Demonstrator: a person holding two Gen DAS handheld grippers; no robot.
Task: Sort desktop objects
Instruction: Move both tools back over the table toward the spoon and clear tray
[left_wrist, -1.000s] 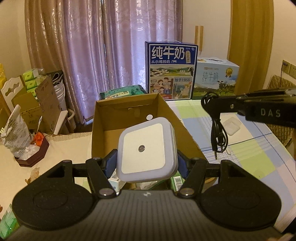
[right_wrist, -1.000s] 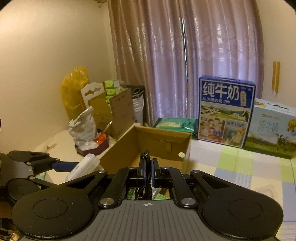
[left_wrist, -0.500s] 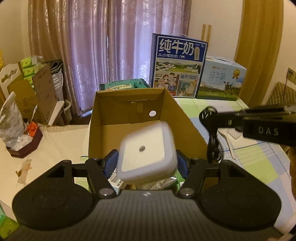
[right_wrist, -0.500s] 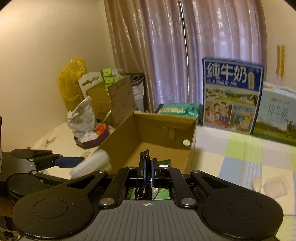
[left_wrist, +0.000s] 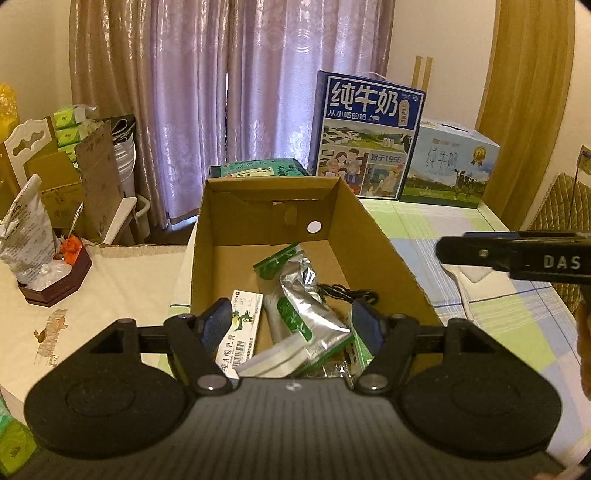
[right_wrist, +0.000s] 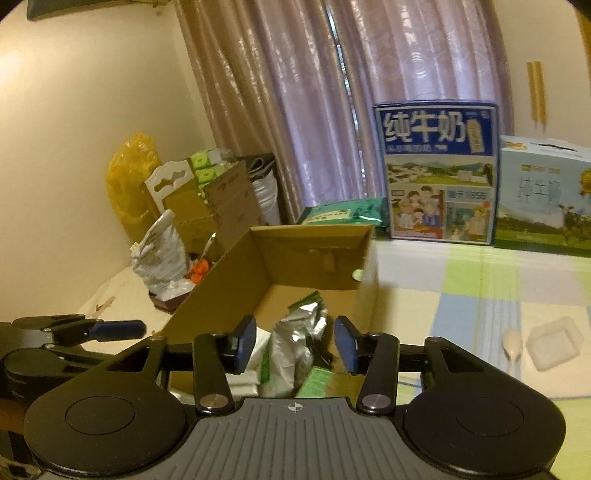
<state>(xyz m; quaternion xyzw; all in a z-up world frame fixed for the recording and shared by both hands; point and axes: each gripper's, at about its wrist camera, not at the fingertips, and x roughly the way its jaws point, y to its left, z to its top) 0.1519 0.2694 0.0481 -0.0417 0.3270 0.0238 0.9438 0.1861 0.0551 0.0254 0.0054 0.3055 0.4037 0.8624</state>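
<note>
1. Both my tongs stand empty with their jaws apart. My left gripper (left_wrist: 291, 325) held the white square night light a second ago; now that light lies in the near end of the cardboard box (left_wrist: 343, 206), a pale edge (left_wrist: 275, 360) showing just under my blue pads.
2. My right gripper (right_wrist: 295, 345), which was pinched shut on the black cable, has let go as well. The cable (left_wrist: 345, 291) now lies coiled on the box floor by the right wall, beside the silver foil packet (left_wrist: 303, 306).
3. So I judge two more pieces sorted. The box also holds a white medicine carton (left_wrist: 238, 332) and green-printed packs, all loosely heaped at the near end.
4. What looks left to collect: a clear plastic tray (right_wrist: 552, 343) and a small pale spoon-like piece (right_wrist: 513, 347), just beside each other on the tablecloth, well apart from the box on my right side.
5. The surface is a table with a checked green, blue and cream cloth (right_wrist: 480, 288) on the right and a plain cream one (left_wrist: 122, 273) on the left.
6. Behind stand a blue milk case (left_wrist: 365, 136) and a pale blue one (left_wrist: 448, 162); mauve curtains (left_wrist: 236, 81) hang behind them, and cartons, a crumpled bag and a small dark red tray crowd the left.
</note>
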